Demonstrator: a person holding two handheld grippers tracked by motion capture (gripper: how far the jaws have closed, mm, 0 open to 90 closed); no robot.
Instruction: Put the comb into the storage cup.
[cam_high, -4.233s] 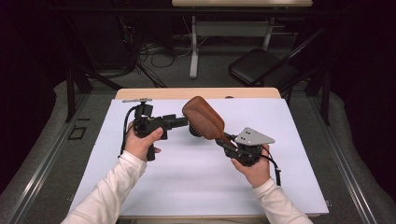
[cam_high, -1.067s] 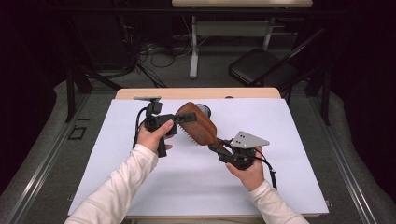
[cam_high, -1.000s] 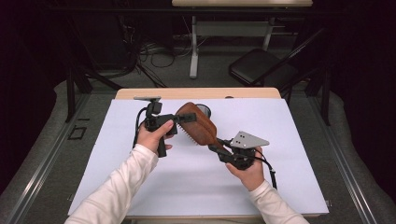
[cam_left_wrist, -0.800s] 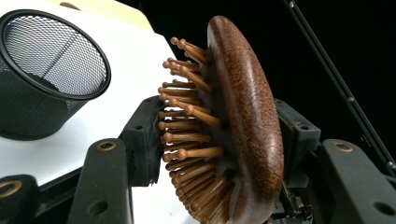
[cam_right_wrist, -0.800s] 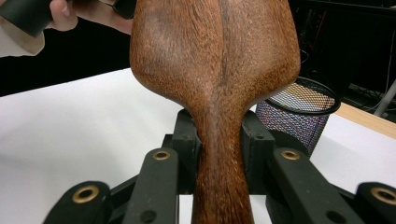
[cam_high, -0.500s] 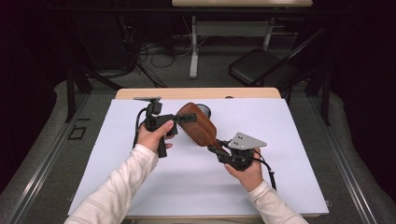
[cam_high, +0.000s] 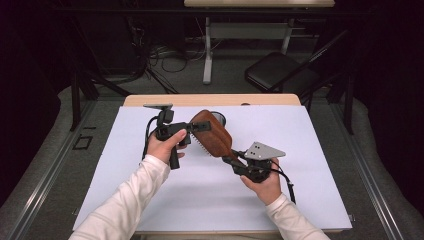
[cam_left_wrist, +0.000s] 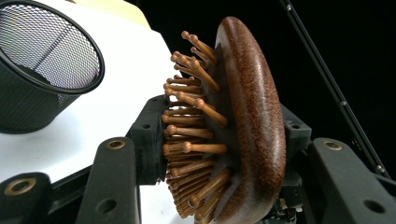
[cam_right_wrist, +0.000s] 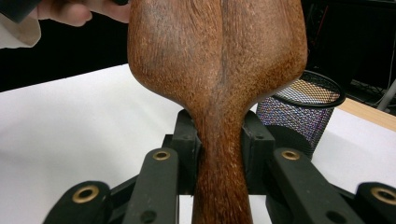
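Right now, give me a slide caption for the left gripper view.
Left gripper shut across a wooden hairbrush, bristles on one side, beside a black mesh cup.

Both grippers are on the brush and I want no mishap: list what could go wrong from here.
1. The left gripper has just been closing on the hairbrush head, one pad against the wooden bristles; it rests on pins rather than a flat face, so the hold may slip or bend them.
2. The right gripper is clamped on the narrow handle; if the hands pull apart or twist, the brush could wrench loose.
3. The mesh cup stands close behind and could be knocked over.
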